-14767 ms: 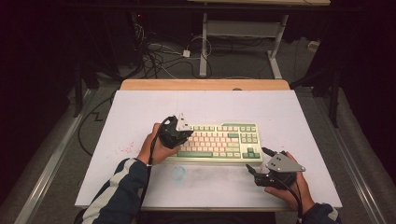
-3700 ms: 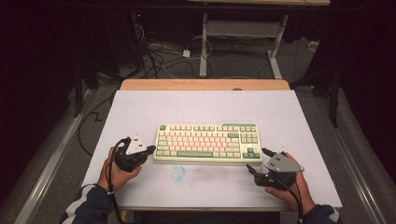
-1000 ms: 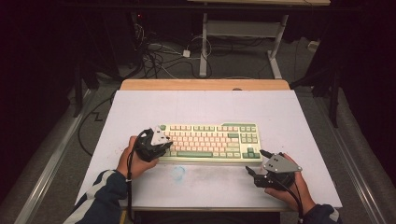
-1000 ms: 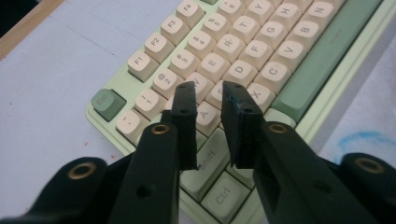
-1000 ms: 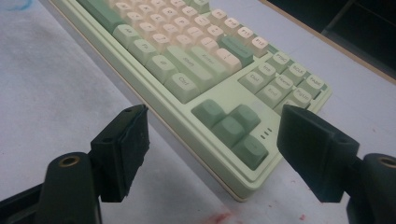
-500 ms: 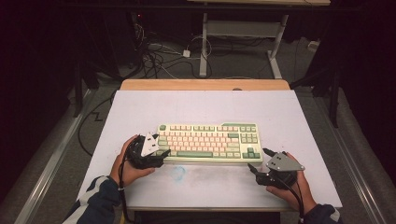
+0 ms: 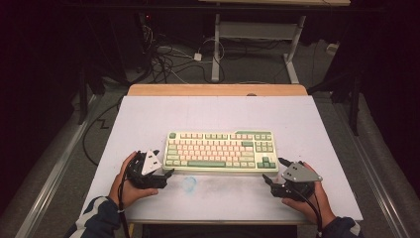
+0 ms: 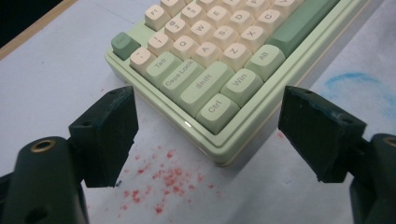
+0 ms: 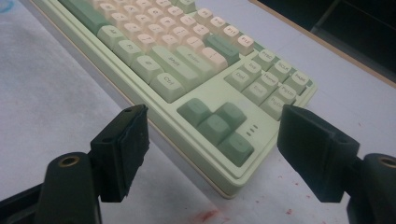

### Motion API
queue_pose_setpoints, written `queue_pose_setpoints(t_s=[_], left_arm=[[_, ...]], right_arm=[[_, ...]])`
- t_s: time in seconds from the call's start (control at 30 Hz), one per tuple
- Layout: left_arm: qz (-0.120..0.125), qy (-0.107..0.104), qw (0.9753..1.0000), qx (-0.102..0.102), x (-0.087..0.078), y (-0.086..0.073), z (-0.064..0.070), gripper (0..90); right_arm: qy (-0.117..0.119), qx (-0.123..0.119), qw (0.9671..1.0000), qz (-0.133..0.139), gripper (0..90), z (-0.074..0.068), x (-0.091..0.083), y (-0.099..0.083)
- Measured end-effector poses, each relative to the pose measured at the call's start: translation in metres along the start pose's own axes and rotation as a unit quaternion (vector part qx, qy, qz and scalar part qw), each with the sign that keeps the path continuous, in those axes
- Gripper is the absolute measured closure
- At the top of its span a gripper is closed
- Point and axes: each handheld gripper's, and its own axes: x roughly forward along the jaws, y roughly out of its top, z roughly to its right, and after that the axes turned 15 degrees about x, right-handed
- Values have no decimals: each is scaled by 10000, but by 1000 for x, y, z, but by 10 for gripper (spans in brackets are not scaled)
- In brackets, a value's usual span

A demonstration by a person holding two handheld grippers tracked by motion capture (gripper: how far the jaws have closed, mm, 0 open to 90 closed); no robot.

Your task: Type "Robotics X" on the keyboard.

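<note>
Two grippers down at the near edge of the table (image 7: 148, 114), one at each front corner of the keyboard (image 7: 220, 151). Kbd sits flat about mid-table, long side facing the person, pale green case w/ cream and green keys.

Left gripper (image 7: 166, 174) parked just off the kbd's front-left corner, grey plate on top, hand (image 7: 130, 184) wrapped round it from behind. In the left gripper view its jaws stand wide apart, nothing between the pads, and the Ctrl corner of the kbd (image 8: 219, 112) pokes into the gap w/o touching either pad. Red specks (image 8: 163, 182) scattered on the white surface right under that corner; blue smudge (image 8: 359, 84) off to the side, same one seen from above in front of the spacebar (image 7: 189, 183).

Right gripper (image 7: 275, 174) mirrors it at the front-right corner, hand (image 7: 309, 201) behind. Right gripper view: jaws spread wide too, holding nothing, arrow-key cluster (image 9: 219, 126) and the kbd's corner sitting between them, clear of both pads. Few red flecks (image 9: 208, 215) on the table there as well.

Both grippers low, near the surface; can't tell if they rest on it.
</note>
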Motion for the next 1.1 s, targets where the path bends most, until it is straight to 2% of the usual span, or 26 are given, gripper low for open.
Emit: queue_pose_setpoints(t_s=[0.1, 0.17, 0.27, 0.3, 0.33, 0.37, 0.4, 0.47, 0.53, 0.63, 1.1], left_arm=[[-2, 64, 10000, 26, -3, 1, -2, 215], [66, 126, 9999, 14, -4, 4, -3, 260], [137, 83, 9999, -42, -7, 8, -4, 343], [123, 69, 9999, -38, -7, 8, -4, 416], [105, 84, 9999, -58, -6, 8, -4, 451], [78, 26, 9999, -90, -7, 9, -4, 505], [63, -84, 9999, -119, -8, 10, -4, 601], [24, -136, 9998, -121, -8, 11, -3, 704], [-21, -240, 9997, -24, -8, 12, -1, 782], [-35, -382, 9993, -36, -9, 15, 2, 870], [-65, -785, 9968, 104, 14, 30, 26, 871]], right_arm=[[13, -9, 10000, -8, 256, 0, 0, 0], [17, -12, 10000, -3, 256, -1, 0, 0], [15, -21, 10000, -1, 256, -1, 0, 0], [6, -2, 10000, -12, 256, -1, 0, 0], [6, -9, 10000, -17, 256, 0, 0, 0], [7, -5, 10000, -16, 256, 0, 1, 0], [10, -5, 10000, -17, 256, 0, 1, 0], [22, -29, 10000, -11, 256, -1, 1, 0], [23, -25, 10000, -19, 256, -1, 1, 0], [26, -27, 10000, -17, 256, 0, 1, 0], [57, -68, 9999, -78, 256, -3, 3, -1]])
